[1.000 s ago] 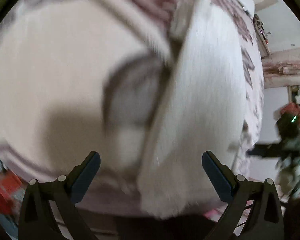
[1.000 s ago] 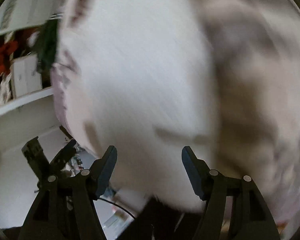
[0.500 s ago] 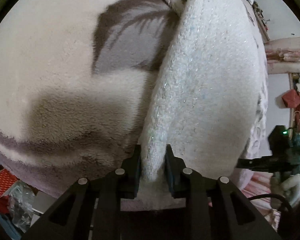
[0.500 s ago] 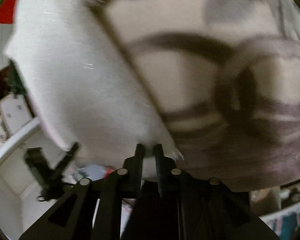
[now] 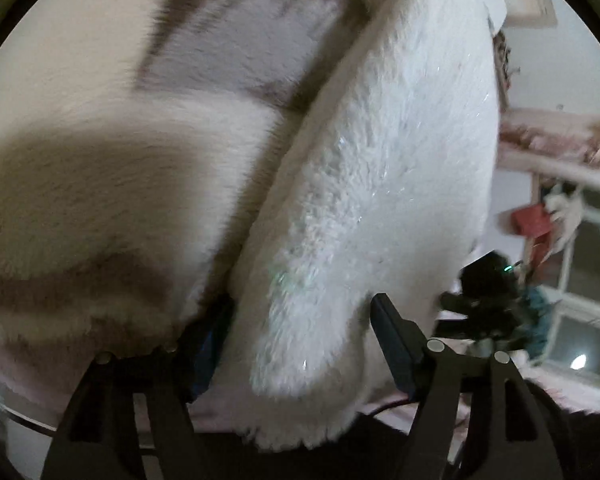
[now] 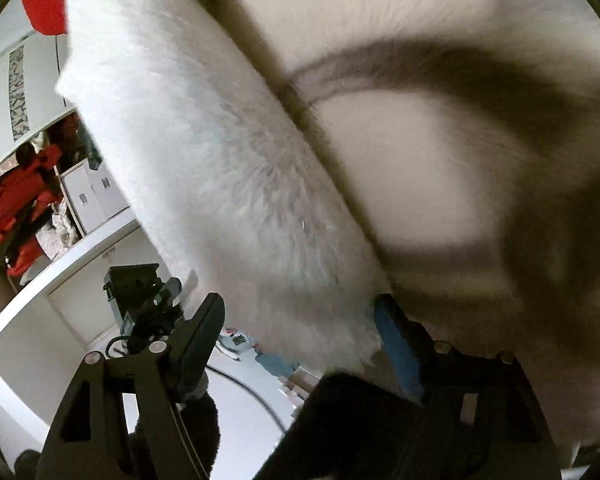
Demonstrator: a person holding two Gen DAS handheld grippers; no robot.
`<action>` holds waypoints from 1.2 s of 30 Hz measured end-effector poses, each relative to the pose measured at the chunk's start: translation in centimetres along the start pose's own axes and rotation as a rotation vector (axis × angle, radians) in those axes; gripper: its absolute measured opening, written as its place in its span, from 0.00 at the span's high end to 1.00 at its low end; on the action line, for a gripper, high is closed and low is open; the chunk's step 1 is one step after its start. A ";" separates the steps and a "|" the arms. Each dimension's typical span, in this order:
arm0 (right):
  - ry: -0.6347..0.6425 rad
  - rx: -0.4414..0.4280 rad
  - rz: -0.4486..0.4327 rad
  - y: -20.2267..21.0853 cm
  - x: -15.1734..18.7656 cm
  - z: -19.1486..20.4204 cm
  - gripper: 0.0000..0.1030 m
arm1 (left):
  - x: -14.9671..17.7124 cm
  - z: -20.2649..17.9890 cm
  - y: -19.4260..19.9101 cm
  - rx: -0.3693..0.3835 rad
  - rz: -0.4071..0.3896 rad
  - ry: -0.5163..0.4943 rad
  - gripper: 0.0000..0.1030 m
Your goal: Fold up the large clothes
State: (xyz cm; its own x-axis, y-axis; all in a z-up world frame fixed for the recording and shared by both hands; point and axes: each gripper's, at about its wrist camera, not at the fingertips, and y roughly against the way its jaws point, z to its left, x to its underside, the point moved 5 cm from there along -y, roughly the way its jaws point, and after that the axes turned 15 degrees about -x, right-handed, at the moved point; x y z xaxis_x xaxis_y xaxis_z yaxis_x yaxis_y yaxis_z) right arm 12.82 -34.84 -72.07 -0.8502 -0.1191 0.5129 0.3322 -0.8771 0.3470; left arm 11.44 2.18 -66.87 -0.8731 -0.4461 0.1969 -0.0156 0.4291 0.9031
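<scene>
A white fluffy garment (image 5: pixel 380 184), folded into a long thick band, lies on a cream plush blanket (image 5: pixel 100 168) with grey-brown markings. Its near end sits between the jaws of my left gripper (image 5: pixel 304 340), which are opening and not pressing on it; the blanket's pile half hides the left finger. In the right wrist view the garment's other near corner (image 6: pixel 228 184) lies between the jaws of my right gripper (image 6: pixel 300 332), also opening, with a gap beside the left finger. Each view shows the other gripper: the right one (image 5: pixel 484 300), the left one (image 6: pixel 140 304).
A window (image 5: pixel 580 280) and a red object (image 5: pixel 532 220) are off to the right in the left wrist view. White cabinets (image 6: pixel 100 192), red clothes (image 6: pixel 12 200) and a cable (image 6: pixel 252 392) on a white floor are at the left. A dark fuzzy sleeve (image 6: pixel 360 420) crosses the bottom.
Both grippers stood open a second ago, shut on the garment's near edge half a second ago, and now stand apart again. Both have sunk closer to the fabric.
</scene>
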 end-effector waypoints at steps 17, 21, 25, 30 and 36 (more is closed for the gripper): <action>0.076 -0.005 0.019 -7.3 1.1 3.4 0.38 | 2.1 -2.7 4.1 -0.136 -0.131 -0.026 0.80; 0.014 0.016 -0.013 -7.9 0.1 0.7 0.26 | 1.3 -0.9 2.4 -0.087 -0.063 0.018 0.70; -0.021 -0.072 -0.015 -9.4 -0.6 0.0 0.15 | 0.5 0.9 -0.1 0.052 0.056 0.086 0.41; 0.006 -0.099 0.057 -12.4 -1.3 1.2 0.12 | -0.4 -0.1 -1.2 0.061 0.062 0.066 0.30; 0.018 -0.139 0.052 -14.3 0.3 3.2 0.60 | 1.0 -2.4 0.5 -0.068 0.012 -0.055 0.57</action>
State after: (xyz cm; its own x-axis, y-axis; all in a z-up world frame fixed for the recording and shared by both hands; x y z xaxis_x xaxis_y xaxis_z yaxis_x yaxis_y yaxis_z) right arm 9.14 -20.80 -74.38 -0.8411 -0.1731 0.5124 0.3172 -0.9253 0.2080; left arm 11.78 0.07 -65.30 -0.8985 -0.3964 0.1885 0.0267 0.3793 0.9249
